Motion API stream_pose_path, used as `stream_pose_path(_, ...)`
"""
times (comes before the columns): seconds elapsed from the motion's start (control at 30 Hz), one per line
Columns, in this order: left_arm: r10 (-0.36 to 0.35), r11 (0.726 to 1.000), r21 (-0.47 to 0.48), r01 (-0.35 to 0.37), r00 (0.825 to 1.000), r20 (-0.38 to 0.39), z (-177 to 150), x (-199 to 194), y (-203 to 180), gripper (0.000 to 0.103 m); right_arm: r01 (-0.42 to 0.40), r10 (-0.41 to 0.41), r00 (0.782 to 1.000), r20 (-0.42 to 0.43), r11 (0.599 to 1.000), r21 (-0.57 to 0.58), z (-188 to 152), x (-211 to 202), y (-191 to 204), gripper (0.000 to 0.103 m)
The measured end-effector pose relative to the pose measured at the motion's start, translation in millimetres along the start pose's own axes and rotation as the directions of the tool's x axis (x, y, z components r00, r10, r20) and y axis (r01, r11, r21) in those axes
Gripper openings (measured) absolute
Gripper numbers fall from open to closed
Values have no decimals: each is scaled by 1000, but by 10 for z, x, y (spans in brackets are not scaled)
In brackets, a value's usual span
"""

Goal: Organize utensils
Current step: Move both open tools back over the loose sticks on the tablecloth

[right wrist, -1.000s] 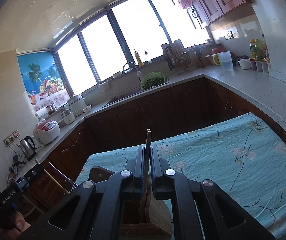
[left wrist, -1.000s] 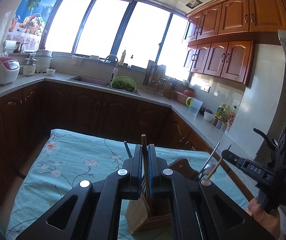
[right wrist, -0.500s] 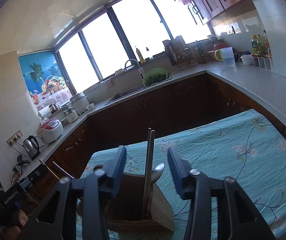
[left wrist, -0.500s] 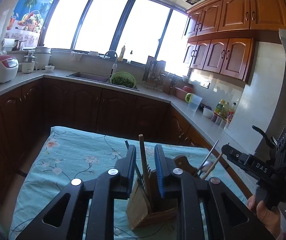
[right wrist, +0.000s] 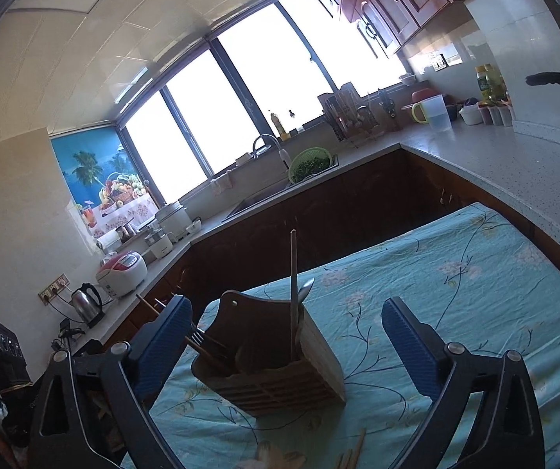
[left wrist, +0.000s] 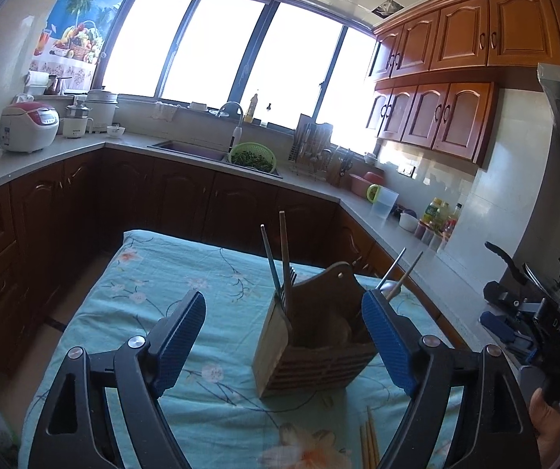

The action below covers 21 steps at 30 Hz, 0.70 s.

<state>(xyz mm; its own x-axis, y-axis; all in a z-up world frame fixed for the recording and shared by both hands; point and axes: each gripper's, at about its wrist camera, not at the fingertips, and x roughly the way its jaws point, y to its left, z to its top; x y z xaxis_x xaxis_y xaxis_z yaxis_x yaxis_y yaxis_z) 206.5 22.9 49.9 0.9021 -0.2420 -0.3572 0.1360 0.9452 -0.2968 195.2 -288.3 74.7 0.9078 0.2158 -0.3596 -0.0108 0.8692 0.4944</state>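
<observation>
A wooden utensil holder [left wrist: 311,340] stands on the teal flowered tablecloth [left wrist: 155,297]. In the left wrist view, a fork and a chopstick [left wrist: 284,262] stand in its left compartment and two more sticks [left wrist: 403,269] lean out on the right. My left gripper [left wrist: 284,336] is open and empty, its jaws wide either side of the holder. In the right wrist view the holder [right wrist: 272,359] holds an upright chopstick [right wrist: 292,273], a spoon [right wrist: 306,289] and a fork [right wrist: 198,337]. My right gripper [right wrist: 288,344] is open and empty above it.
Loose wooden chopsticks [left wrist: 370,441] lie on the cloth near the front edge, also in the right wrist view [right wrist: 352,455]. Dark cabinets and a grey counter [left wrist: 417,250] surround the table. A sink [left wrist: 190,148] and green colander [left wrist: 252,156] sit at the back.
Both grippers were shut on upright utensils in the holder. Both have opened wide, let go and pulled back. The utensils stay standing in the holder.
</observation>
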Motion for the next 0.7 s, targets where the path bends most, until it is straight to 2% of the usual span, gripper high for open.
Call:
stream_pose_path(0.27,12,1000,1,-12,997,-75,-292,-359,-10,84,47,-47,998,-39,999,18,-445,-424,-128,99)
stream_pose_path(0.7,11,1000,-10,-13,982,-187,-609,-579,-57,84,118,-116,985,-130,993,7,-1047,-660,-304,99)
